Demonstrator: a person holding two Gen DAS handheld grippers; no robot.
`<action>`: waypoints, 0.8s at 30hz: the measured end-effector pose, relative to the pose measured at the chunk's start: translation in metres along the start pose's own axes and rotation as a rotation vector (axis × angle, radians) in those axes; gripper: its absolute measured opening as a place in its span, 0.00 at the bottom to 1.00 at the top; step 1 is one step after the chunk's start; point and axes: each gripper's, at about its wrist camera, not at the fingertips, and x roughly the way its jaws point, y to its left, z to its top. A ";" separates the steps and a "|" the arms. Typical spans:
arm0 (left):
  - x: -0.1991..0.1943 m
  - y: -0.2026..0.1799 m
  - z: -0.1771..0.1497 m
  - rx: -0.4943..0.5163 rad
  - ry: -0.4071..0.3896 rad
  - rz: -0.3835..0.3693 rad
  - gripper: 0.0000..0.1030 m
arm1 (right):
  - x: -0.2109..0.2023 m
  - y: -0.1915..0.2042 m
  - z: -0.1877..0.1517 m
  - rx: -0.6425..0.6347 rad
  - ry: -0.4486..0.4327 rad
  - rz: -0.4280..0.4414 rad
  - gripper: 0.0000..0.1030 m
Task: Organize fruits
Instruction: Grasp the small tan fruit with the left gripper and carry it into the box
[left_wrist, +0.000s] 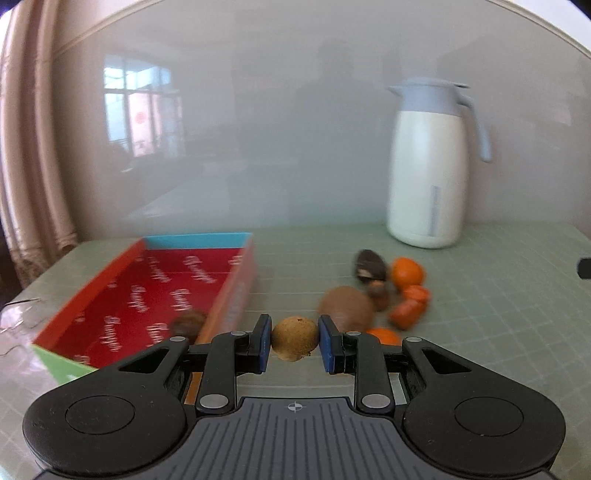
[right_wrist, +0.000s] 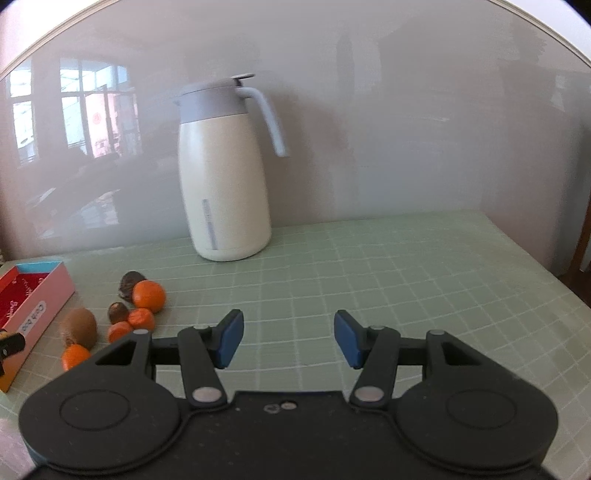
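Blue-padded black tongs, the left gripper (left_wrist: 295, 339), are clenched on one small round tan fruit (left_wrist: 295, 338), with a pad pressing on each side of it. This fruit hangs just beside the long right wall of one open red cardboard box (left_wrist: 236, 295), which has one light blue end wall and white writing on its red floor. One brown round fruit (left_wrist: 188, 324) lies inside the box, near that same wall. On the far side of the held fruit from the box, a little heap of loose fruit lies on one pale green mat with white grid lines (left_wrist: 498, 314). Counted from the right wrist view, the heap has one fuzzy brown kiwi (right_wrist: 80, 327) nearest the box, two dark brown nut-like fruits (right_wrist: 130, 283), and four orange pieces: one bigger round orange (right_wrist: 148, 295) and three smaller ones (right_wrist: 140, 318). They crowd together, some touching. One tall cream jug with a grey-blue lid and handle (right_wrist: 223, 192) stands upright well behind the heap, farther from the box, close to the shiny grey wall (right_wrist: 406, 129). The right gripper (right_wrist: 288, 338) has its two blue pads apart and nothing between them; it hovers over bare mat, on the far side of the heap from the box.
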 end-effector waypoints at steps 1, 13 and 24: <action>0.001 0.007 0.000 -0.007 0.000 0.011 0.27 | 0.001 0.005 0.000 -0.006 0.001 0.006 0.52; 0.017 0.076 0.001 -0.098 -0.011 0.120 0.27 | 0.010 0.058 -0.003 -0.055 0.027 0.070 0.52; 0.032 0.106 -0.007 -0.144 0.036 0.158 0.62 | 0.017 0.084 -0.010 -0.086 0.051 0.094 0.59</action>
